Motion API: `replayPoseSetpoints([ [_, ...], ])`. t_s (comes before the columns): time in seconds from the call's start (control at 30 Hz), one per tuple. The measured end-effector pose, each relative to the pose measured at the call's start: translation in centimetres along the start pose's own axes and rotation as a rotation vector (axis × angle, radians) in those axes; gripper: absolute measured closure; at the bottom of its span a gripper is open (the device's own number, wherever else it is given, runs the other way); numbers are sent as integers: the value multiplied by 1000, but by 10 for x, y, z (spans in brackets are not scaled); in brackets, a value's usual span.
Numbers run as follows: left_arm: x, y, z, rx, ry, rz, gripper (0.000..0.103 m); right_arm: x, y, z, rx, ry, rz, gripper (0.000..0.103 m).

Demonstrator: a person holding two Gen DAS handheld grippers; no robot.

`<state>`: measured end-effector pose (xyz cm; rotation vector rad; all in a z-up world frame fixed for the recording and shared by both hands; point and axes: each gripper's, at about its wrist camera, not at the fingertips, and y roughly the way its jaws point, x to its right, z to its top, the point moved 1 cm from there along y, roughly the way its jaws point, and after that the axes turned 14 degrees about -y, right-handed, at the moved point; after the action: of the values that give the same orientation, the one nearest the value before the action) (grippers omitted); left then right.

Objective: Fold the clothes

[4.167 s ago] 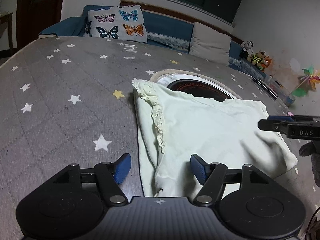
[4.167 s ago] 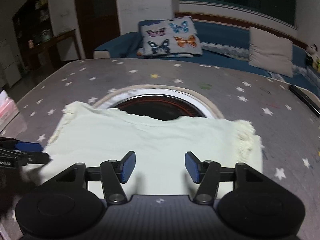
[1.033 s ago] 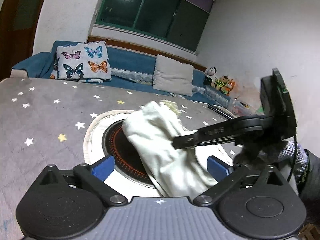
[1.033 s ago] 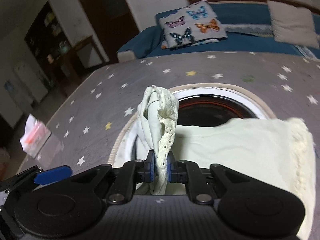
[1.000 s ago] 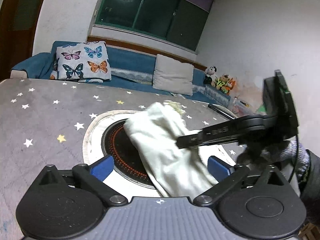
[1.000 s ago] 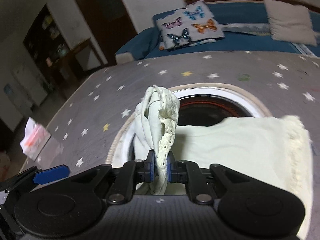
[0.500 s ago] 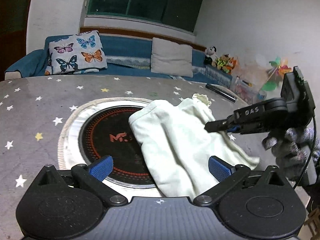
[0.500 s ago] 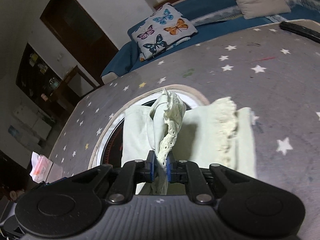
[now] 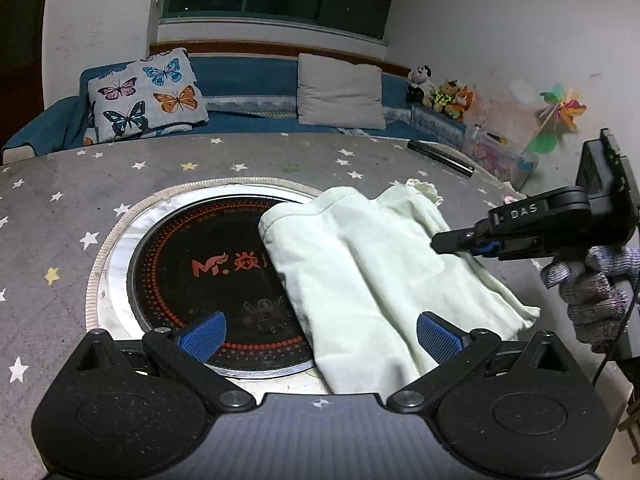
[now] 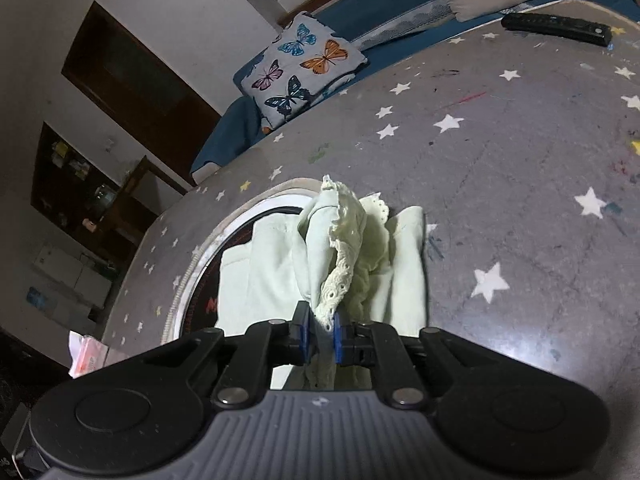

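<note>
Right claw (image 10: 320, 338) pinches the pale garment's (image 9: 372, 272) lace edge, seemingly lifted; left claw (image 9: 320, 334) gapes empty.

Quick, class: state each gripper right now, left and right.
Left gripper: open, holding nothing.
Right gripper: shut on the lace-trimmed edge of the pale green cotton garment.

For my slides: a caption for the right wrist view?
Right gripper pinches the lace-trimmed edge of a pale green garment above the star-patterned table.
</note>
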<state>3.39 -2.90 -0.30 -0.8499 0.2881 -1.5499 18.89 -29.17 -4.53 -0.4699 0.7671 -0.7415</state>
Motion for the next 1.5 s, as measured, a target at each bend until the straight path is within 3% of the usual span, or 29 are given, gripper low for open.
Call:
replayPoseSetpoints([
  [0.23,4,8,-1,-16,9,7,0,4,-11,-2,15,-21,-22,92],
  [0.4,7,13,-3,-27,19,7,0,-1,-27,4,89,-44,-9,93],
  [0.6,13,20,-5,-42,45,15,0,7,-24,0,68,-57,-75,92],
  [0.67,15,24,-6,-47,60,27,0,9,-25,-4,59,-64,-93,86],
  [0.8,20,27,-8,-53,92,26,1,7,-41,-6,91,-84,-162,86],
  [1.1,35,14,-29,-58,246,-35,5,-25,-82,-36,96,-183,-117,86],
  [1.23,40,12,-40,-67,299,-60,13,-36,-87,-58,85,-215,-104,86],
  [1.37,42,15,-49,-74,353,-61,28,-28,-81,-76,55,-201,-170,86],
  [1.5,40,16,-54,-66,402,-43,51,-11,-86,-86,48,-128,-200,85],
])
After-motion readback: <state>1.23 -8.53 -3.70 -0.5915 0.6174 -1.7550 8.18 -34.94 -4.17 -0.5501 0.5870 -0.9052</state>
